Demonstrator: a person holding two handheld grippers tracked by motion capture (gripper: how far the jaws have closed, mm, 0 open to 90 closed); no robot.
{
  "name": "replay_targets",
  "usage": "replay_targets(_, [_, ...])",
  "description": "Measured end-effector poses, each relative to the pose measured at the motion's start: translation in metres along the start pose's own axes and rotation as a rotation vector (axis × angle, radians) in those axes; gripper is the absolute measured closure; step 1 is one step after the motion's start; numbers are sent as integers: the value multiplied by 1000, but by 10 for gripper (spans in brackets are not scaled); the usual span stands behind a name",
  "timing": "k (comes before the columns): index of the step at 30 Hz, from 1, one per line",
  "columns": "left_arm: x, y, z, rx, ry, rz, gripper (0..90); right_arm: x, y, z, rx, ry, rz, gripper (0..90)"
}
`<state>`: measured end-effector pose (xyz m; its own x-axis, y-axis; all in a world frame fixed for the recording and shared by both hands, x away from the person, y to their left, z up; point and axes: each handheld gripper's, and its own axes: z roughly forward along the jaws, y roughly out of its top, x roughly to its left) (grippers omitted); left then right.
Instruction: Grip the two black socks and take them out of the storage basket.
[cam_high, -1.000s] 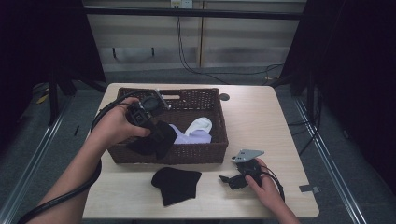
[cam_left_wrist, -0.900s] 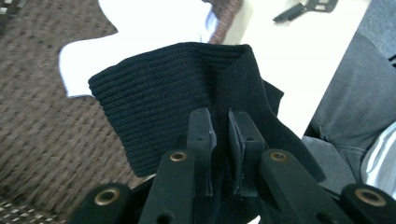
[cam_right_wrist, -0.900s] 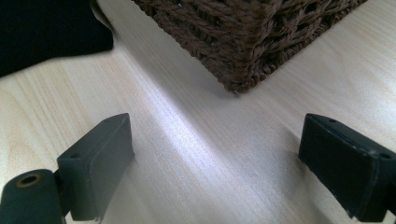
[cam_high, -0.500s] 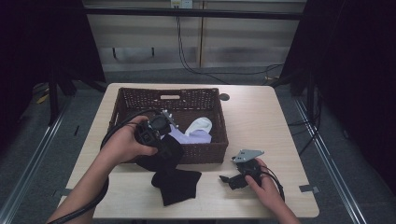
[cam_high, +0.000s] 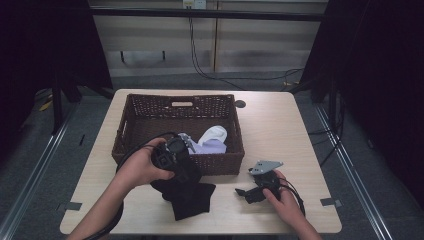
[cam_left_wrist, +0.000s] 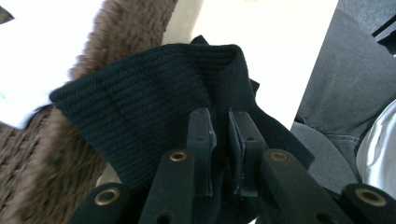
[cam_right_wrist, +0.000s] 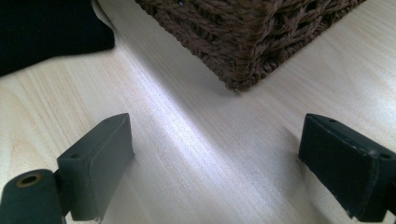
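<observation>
Left tool (cam_high: 186, 167) sits just in front of the near wall of the dark brown woven wicker basket (cam_high: 150, 107), low over the worktop. Its jaws are pressed nearly together, pinching a black ribbed knit sock (cam_left_wrist: 149, 102); in the left gripper view the fabric is caught between the two pads, and the ribbed cuff fans out above and to the left of the jaw tips. The sock hangs off the tool and drapes down against a second black cloth piece (cam_high: 192, 202) lying flat on the light wood worktop (cam_high: 280, 120), near the front edge. From the high view the two dark pieces run together; I can't tell where one ends and the other starts. The person's left hand (cam_high: 142, 167) wraps the tool body, with the cable looping back along the forearm.

Inside the basket, at its right near corner, lies a white and pale lilac bundle of cloth (cam_high: 212, 140), just behind the held sock with the basket wall between them.

Right tool (cam_high: 245, 192) rests on the worktop, right of the black cloth and well apart from the left tool. Jaws spread wide, nothing between them; the right gripper view shows bare wood there and the basket corner (cam_right_wrist: 243, 42) ahead.
</observation>
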<state>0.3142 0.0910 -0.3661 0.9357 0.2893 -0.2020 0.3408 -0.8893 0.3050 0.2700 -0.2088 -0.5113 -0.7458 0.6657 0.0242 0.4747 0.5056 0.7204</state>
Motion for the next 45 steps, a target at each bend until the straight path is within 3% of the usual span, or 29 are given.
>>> replay_targets(10, [-6,-1,19,-13,-25,24,800,0,0,0,6,1,4,92])
replay_targets(22, [-2,-5,42,7,-25,-6,767,0,0,0,5,2,2,92])
replay_targets(33, [0,-8,34,-57,-1,-10,497,1,0,-1,6,1,4,92])
replay_targets(41, [3,-15,22,-100,34,-18,388,1,-1,-1,5,-2,3,92])
replay_targets(45, [4,-23,20,-95,52,-28,351,1,-1,-1,5,-2,3,92])
